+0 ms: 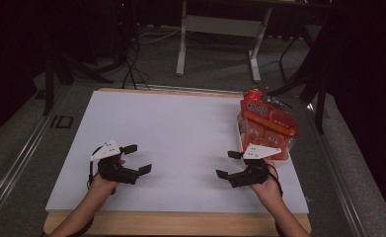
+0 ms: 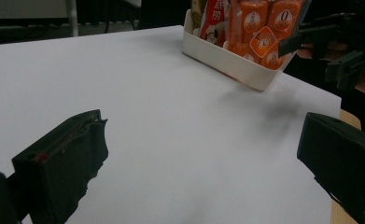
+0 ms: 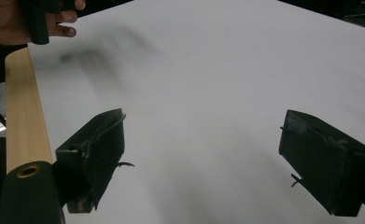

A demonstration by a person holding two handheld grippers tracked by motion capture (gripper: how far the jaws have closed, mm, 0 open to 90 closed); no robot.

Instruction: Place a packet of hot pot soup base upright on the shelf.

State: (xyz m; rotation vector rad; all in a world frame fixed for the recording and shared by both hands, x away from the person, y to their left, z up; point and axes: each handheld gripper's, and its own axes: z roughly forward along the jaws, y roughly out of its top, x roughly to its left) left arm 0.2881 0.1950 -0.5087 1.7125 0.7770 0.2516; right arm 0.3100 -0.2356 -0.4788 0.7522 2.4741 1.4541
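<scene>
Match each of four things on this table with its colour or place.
1 left gripper
2 right gripper
3 tray
4 orange packs

a white, holds the packs
b open, beside the tray
c stand in the tray
d open, far from the tray

Pairs: 1-d, 2-b, 3-a, 4-c

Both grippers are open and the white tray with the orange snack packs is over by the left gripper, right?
Not quite. The white tray of orange snack packs sits by the right gripper, not the left gripper, as the high view shows. Both grippers are open.
</scene>
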